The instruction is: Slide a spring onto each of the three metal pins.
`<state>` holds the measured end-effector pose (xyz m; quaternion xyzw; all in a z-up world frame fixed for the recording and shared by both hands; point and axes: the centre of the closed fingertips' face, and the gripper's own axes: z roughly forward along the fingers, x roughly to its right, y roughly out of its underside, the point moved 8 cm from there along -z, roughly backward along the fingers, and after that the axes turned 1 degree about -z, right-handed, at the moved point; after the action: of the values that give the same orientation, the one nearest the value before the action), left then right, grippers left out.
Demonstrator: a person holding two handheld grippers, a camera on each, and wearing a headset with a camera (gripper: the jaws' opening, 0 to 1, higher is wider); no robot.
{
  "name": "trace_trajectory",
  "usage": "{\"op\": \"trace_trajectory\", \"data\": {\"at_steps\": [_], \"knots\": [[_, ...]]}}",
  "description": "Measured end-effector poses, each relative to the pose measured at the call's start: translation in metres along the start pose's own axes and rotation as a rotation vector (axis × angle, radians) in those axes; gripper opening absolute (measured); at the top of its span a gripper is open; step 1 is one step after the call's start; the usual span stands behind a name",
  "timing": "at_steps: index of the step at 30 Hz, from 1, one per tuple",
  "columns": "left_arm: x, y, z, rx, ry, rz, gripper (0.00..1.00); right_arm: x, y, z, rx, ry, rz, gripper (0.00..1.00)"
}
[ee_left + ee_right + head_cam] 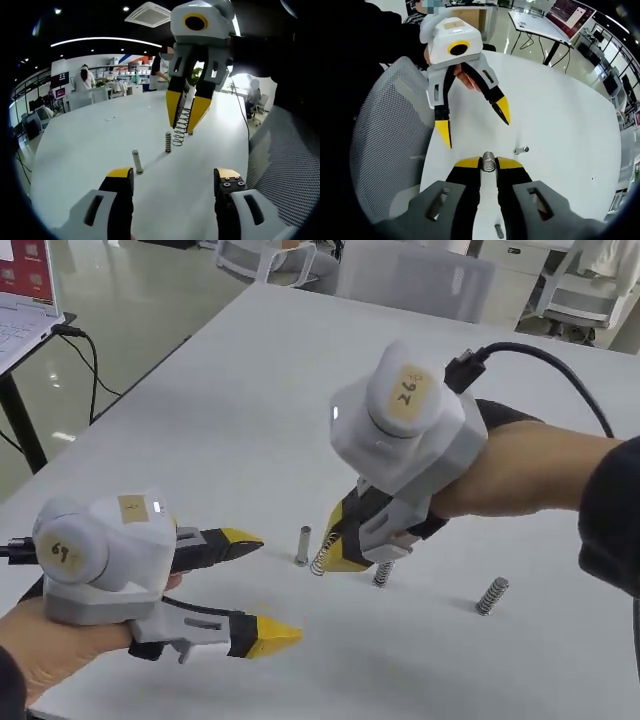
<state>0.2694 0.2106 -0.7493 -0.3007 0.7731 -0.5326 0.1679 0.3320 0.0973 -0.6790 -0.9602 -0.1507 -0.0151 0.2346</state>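
1. Held spring (322, 556): tilted and pinched near its upper end by your right gripper (340, 560), whose jaws are closed on it. Its lower end hangs low over the white table (250, 390); you cannot tell whether it touches.
2. Bare pin (303, 545): upright, just beside the held spring at 9 o'clock.
3. Second spring (382, 574): upright at 3 o'clock, partly behind your right gripper; whether it sits on a pin cannot be told.
4. Third spring (491, 595): leaning, at 4 o'clock, well apart.
5. Left gripper (265, 587): at 8 o'clock, jaws spread wide, gripping nothing.
6. Laptop (25, 290): at 10 o'clock, off the table.
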Motion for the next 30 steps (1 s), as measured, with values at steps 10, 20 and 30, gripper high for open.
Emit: {"op": "trace_trajectory", "data": {"at_steps": [10,20,30], "knots": [[-0.002,0.003,-0.003,0.003,-0.010,-0.011,0.68,0.023,0.003,0.002,-0.030,0.031,0.008,0.13],[-0.003,0.005,-0.005,0.004,-0.017,-0.019,0.69,0.047,0.000,0.009,-0.049,0.027,0.012,0.13],[-0.007,0.009,-0.007,-0.002,-0.025,-0.033,0.70,0.070,0.003,0.026,-0.069,0.019,0.024,0.13]]}}
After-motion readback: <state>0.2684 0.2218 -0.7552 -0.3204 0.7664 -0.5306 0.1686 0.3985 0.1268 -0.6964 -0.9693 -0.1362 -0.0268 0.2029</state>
